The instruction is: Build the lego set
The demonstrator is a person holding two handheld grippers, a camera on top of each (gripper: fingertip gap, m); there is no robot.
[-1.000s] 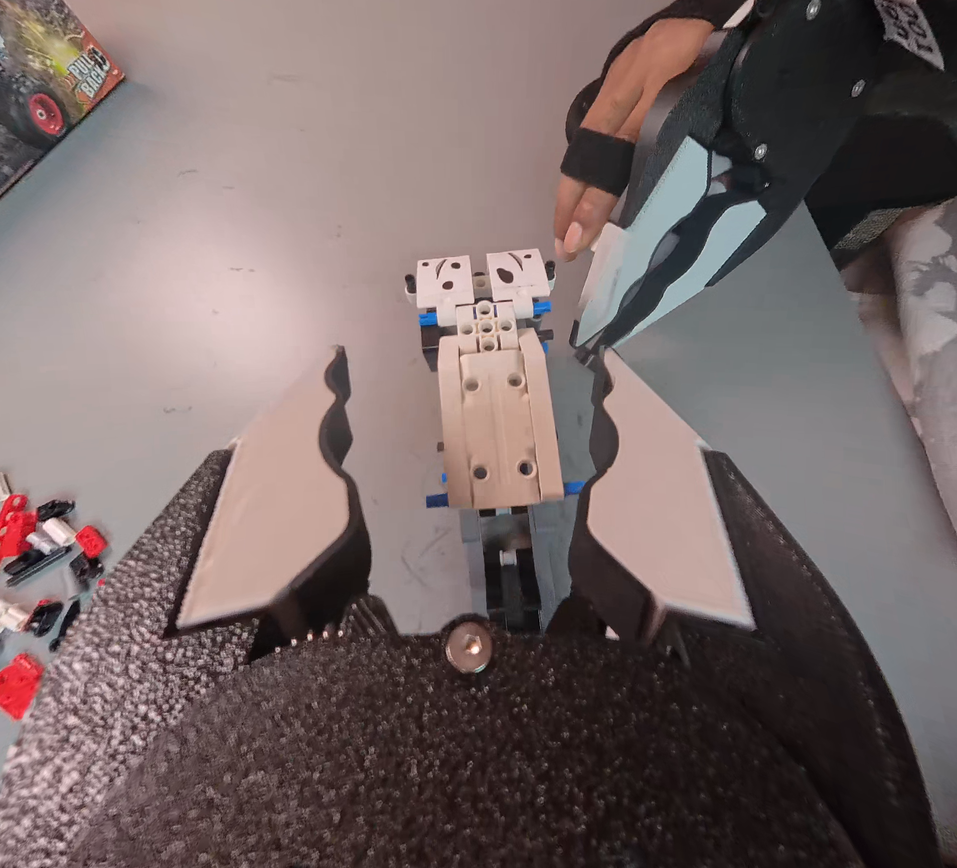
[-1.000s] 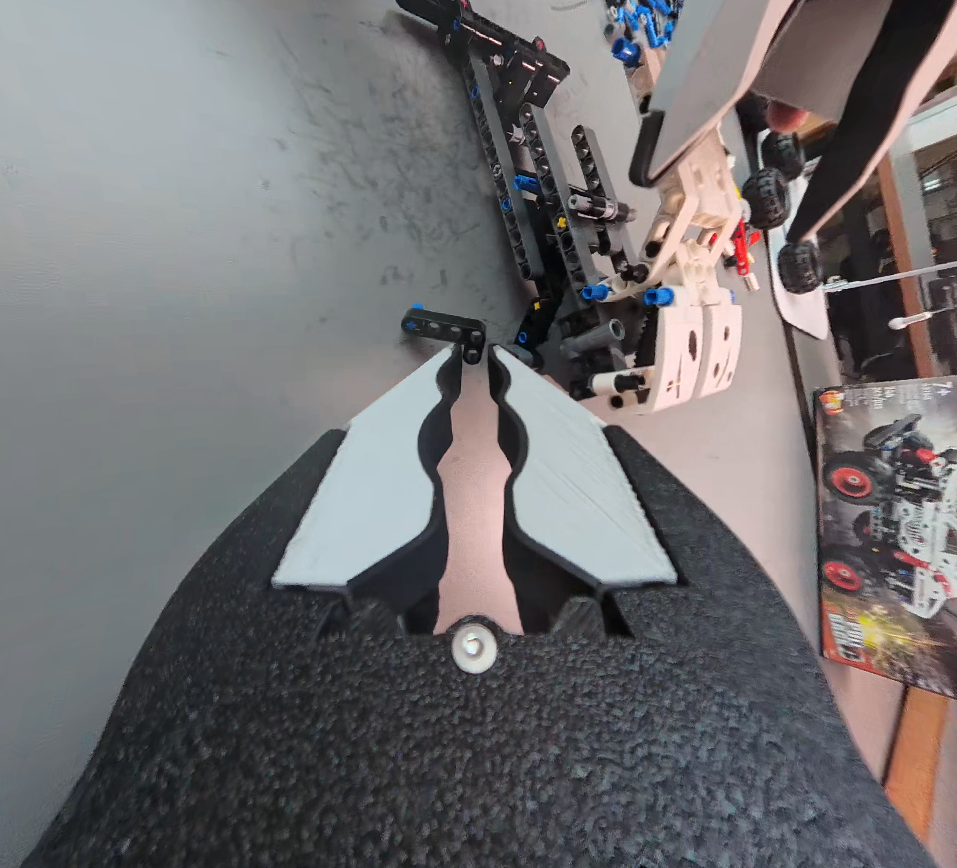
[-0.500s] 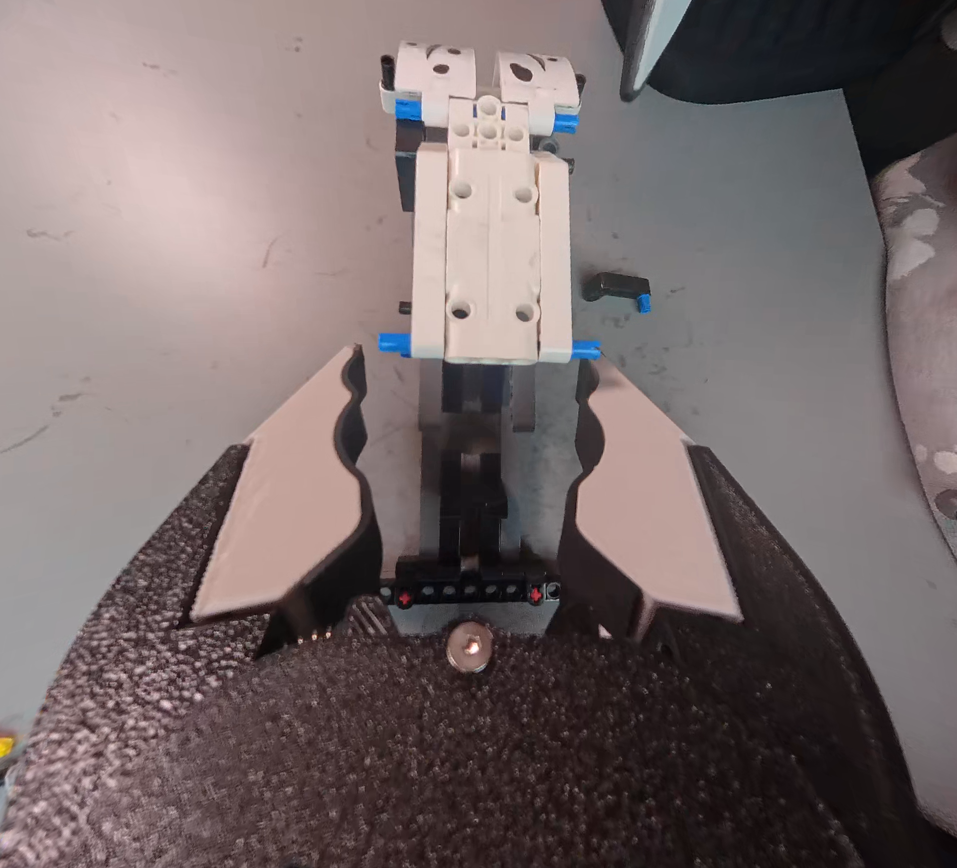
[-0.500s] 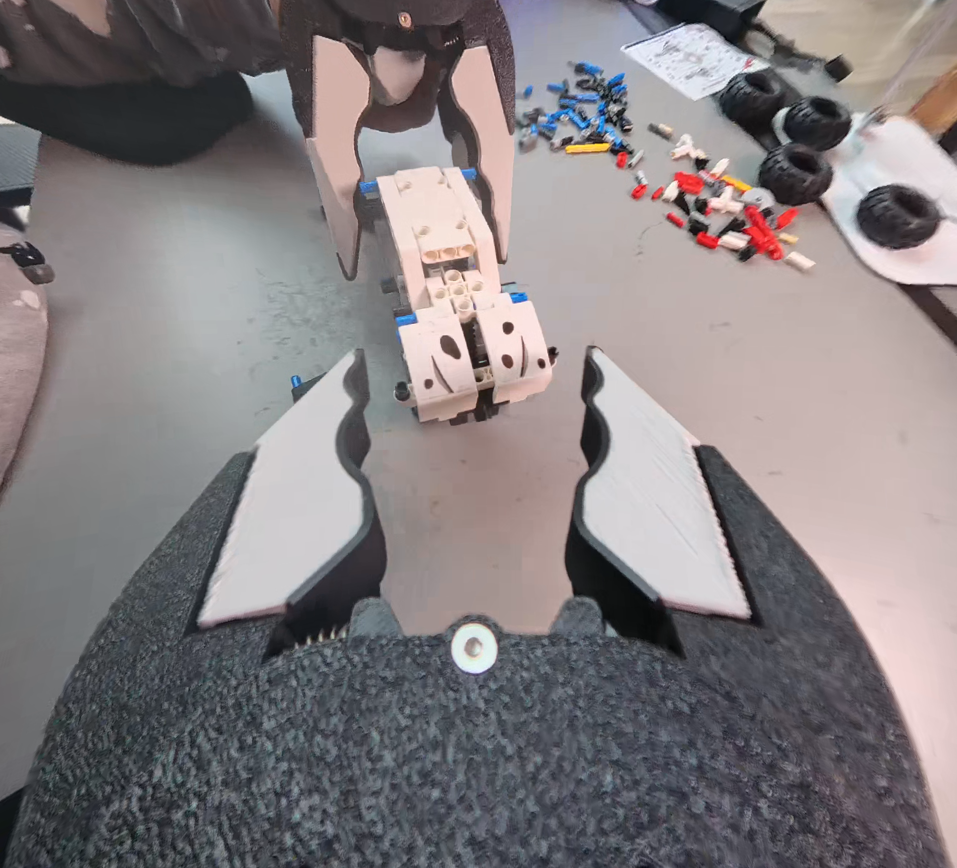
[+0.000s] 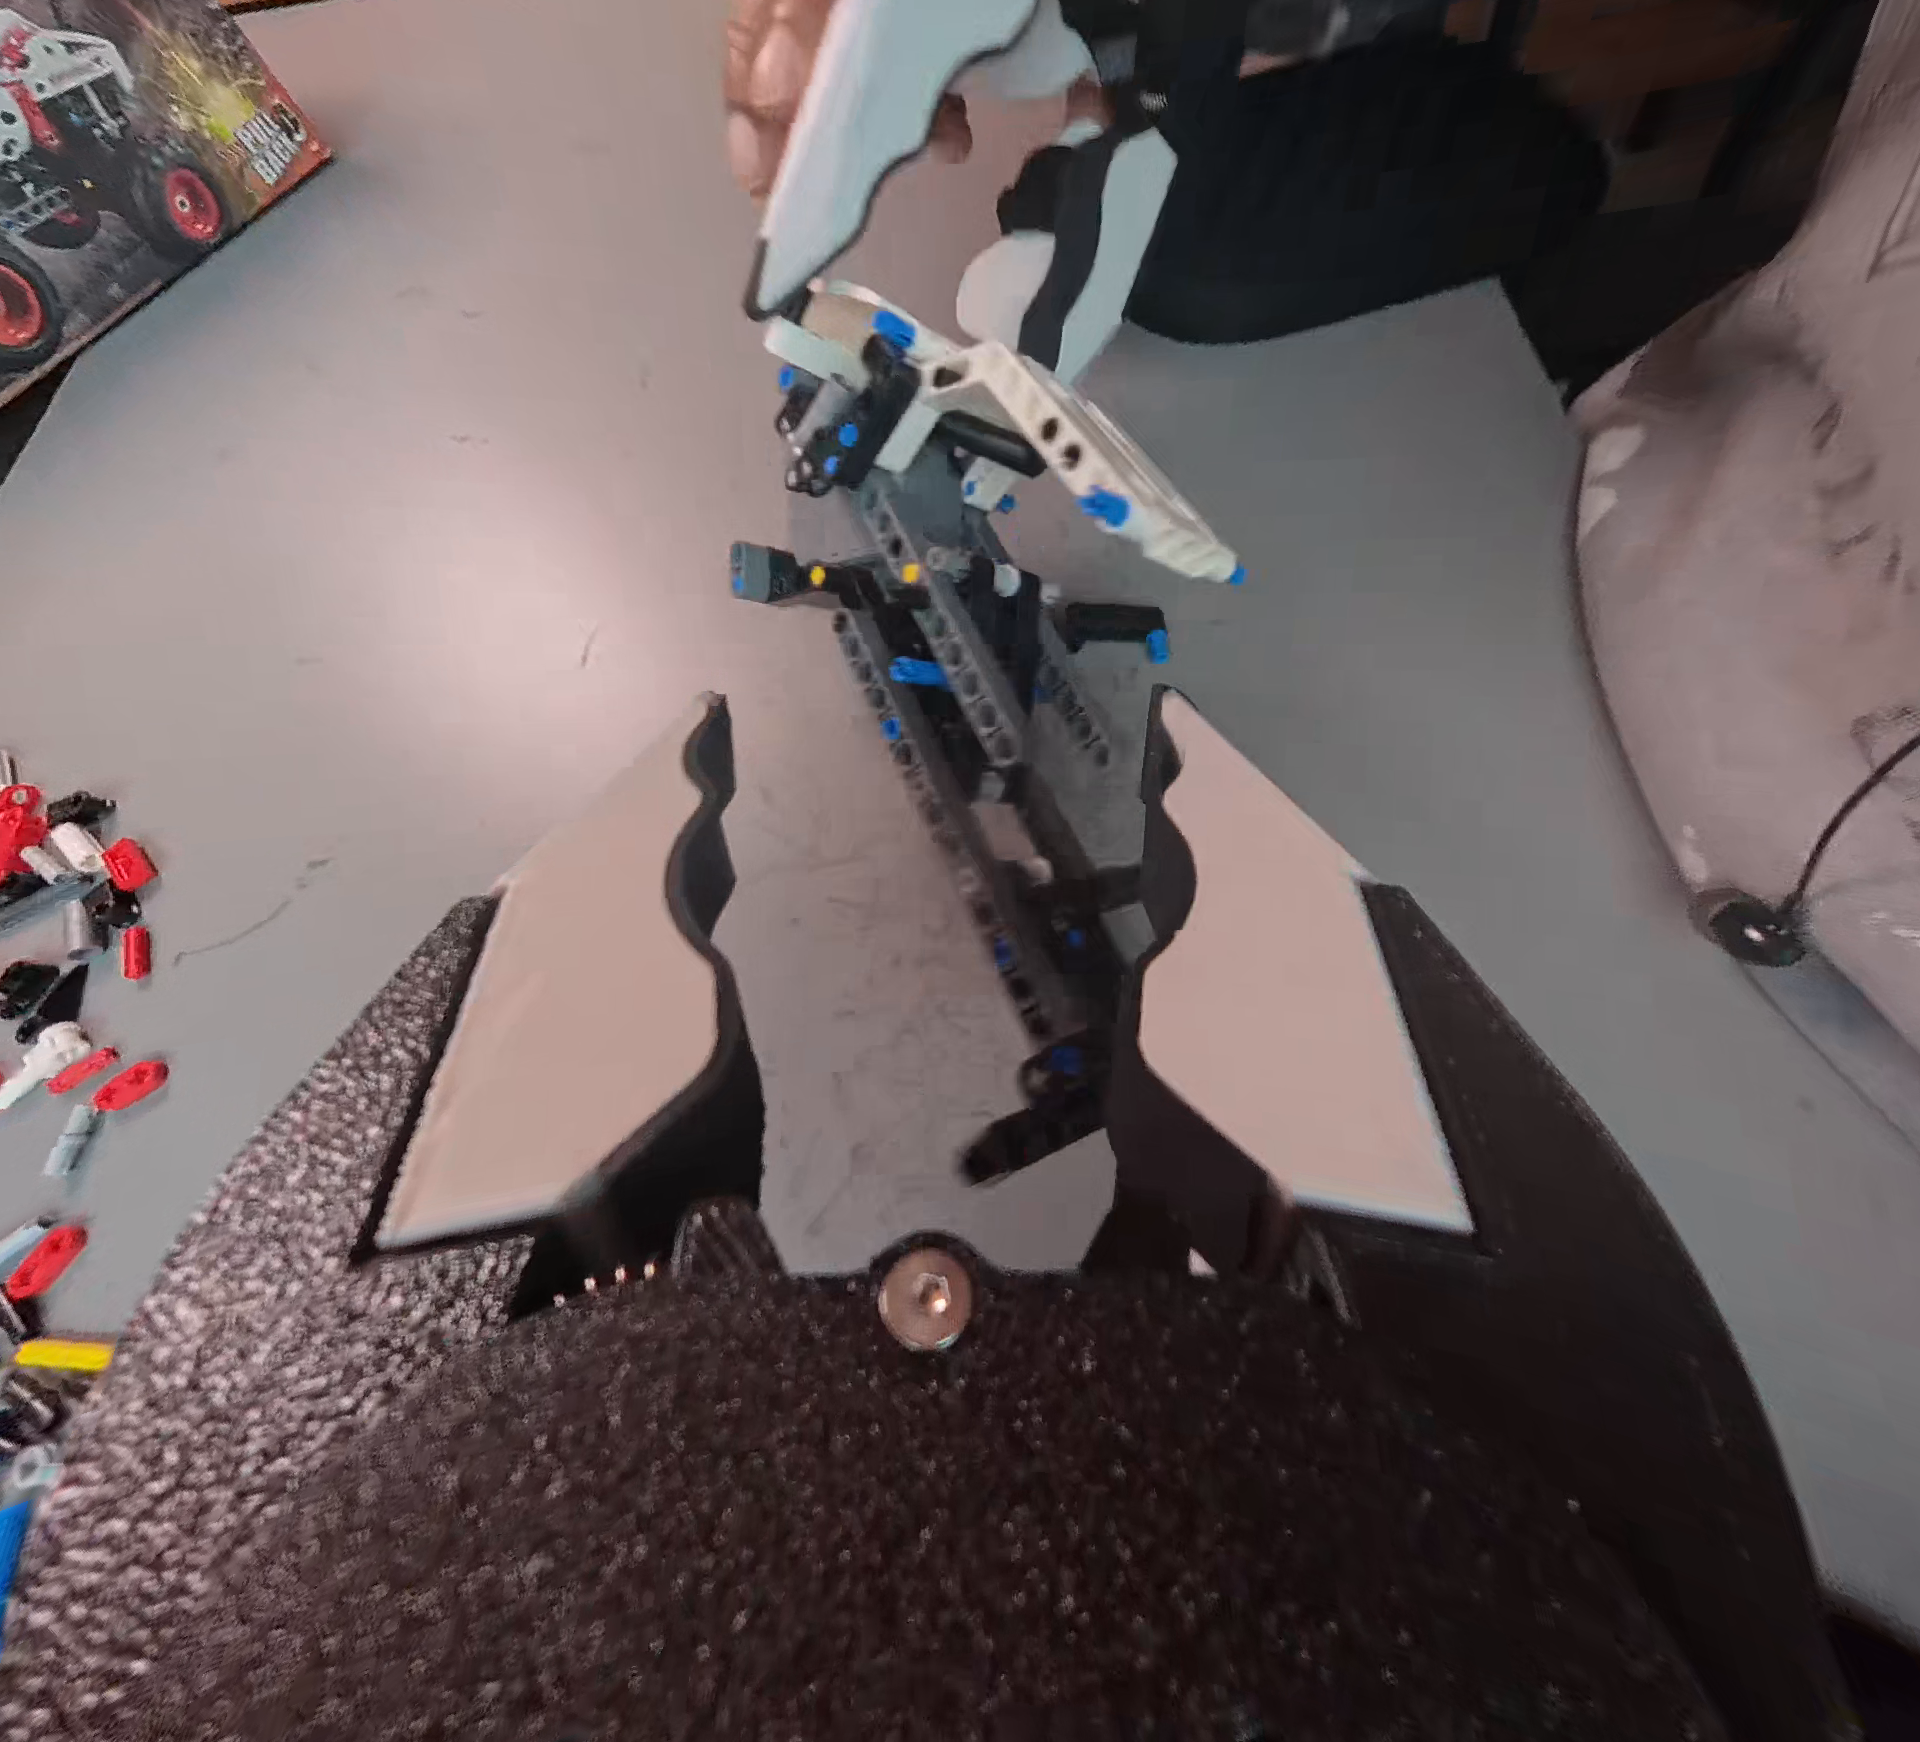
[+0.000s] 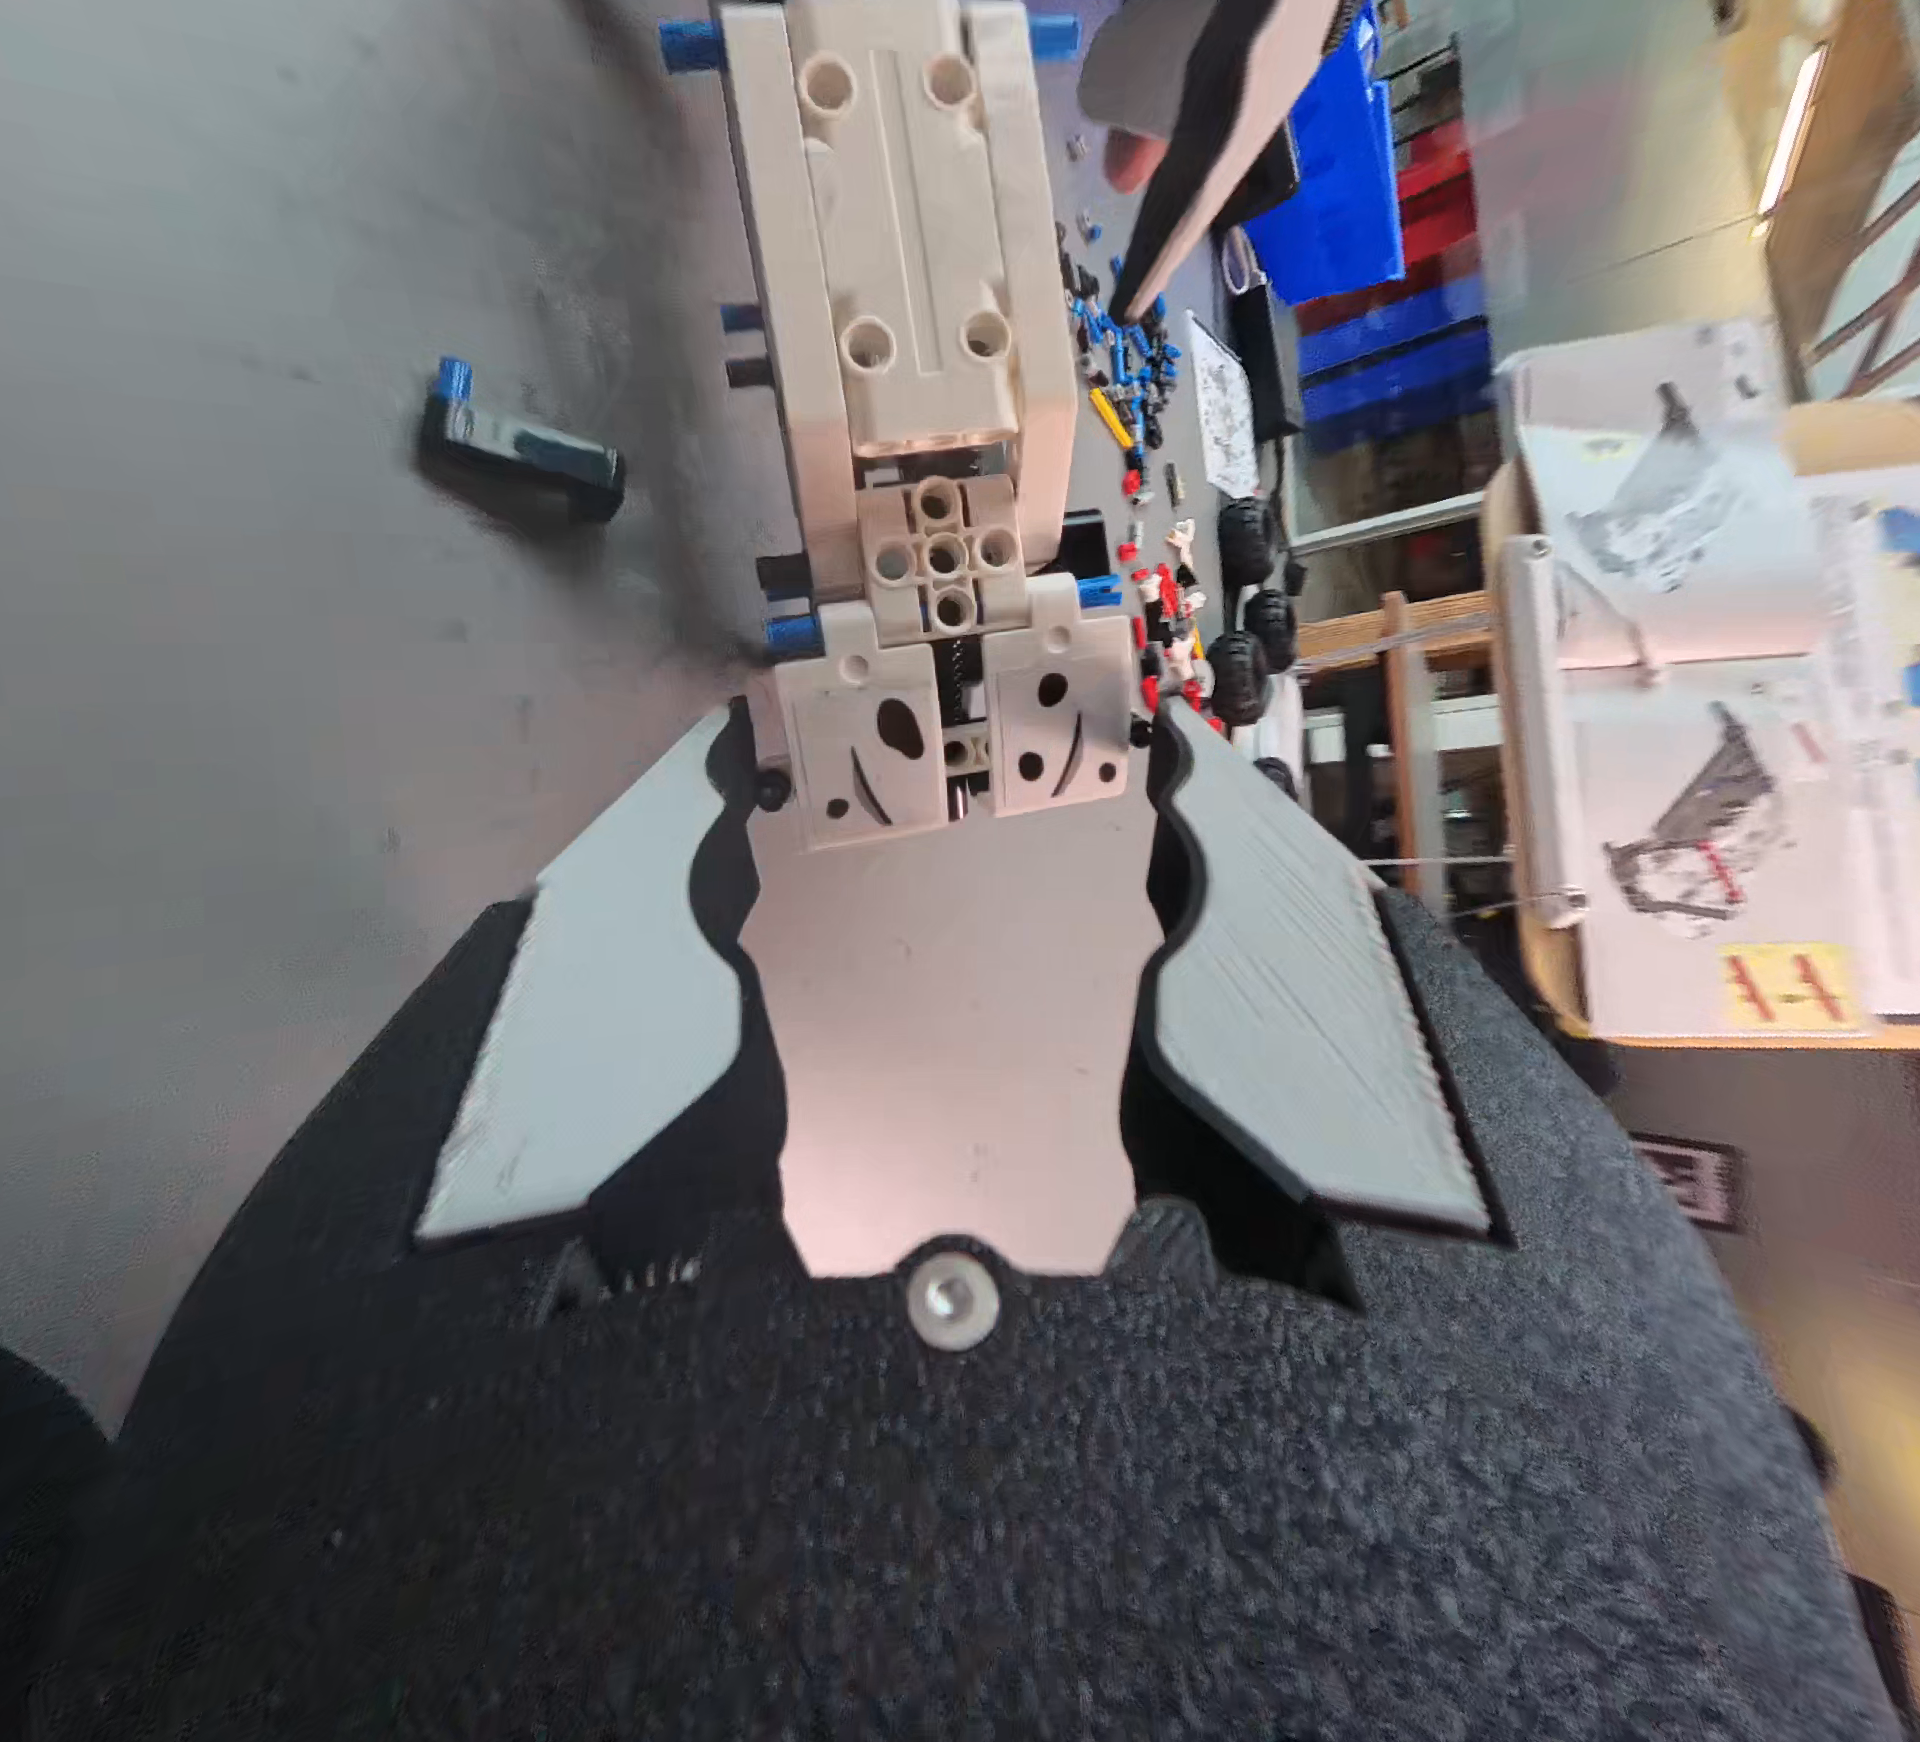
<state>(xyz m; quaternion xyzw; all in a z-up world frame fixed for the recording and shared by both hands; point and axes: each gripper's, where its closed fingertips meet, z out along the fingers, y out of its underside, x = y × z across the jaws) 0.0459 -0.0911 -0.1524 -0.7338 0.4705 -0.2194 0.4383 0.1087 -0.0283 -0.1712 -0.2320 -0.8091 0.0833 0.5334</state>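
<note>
**Half-built truck tipped up between two claws**

The lego model (image 5: 977, 612), a dark beam chassis with a white hood, lies tilted on the grey worktop (image 5: 416, 497), its white front end raised. The right claw (image 6: 945, 757) has its fingers spread at either side of that spotted white front; whether they press on it I cannot tell. The left claw (image 5: 935, 716) is wide open and empty around the chassis tail. A small black piece (image 6: 520, 456) lies beside the model. Loose parts (image 5: 73, 923) and the set box (image 5: 114, 134) sit farther left.
</note>
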